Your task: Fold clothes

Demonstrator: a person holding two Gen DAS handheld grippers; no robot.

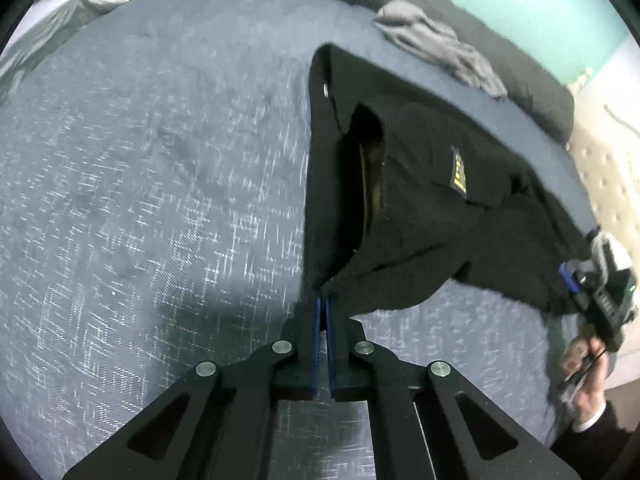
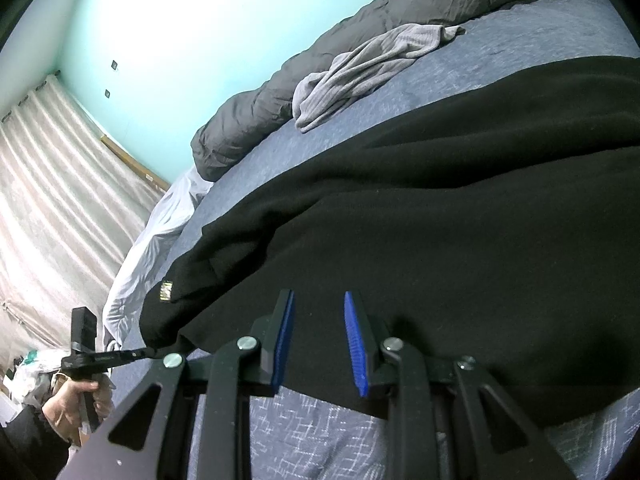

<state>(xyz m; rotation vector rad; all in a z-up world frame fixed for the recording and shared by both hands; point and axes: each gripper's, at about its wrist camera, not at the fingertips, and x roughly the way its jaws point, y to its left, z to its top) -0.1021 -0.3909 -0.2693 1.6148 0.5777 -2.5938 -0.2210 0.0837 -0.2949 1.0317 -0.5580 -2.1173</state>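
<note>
Pinching a corner of the black garment [image 1: 432, 184] in your left gripper [image 1: 323, 304] while your right gripper [image 2: 318, 336] sits spread over its near edge, you have it lying on the bed [image 1: 140, 160] barely folded, the grey garment [image 2: 360, 68] far off untouched.

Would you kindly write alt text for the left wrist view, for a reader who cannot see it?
The left gripper, jaws shut, pinches an edge of a black garment lifted over a blue bedspread. The right gripper meets the garment's far end at the frame's right. A crumpled grey garment lies beyond, beside a dark duvet.
</note>
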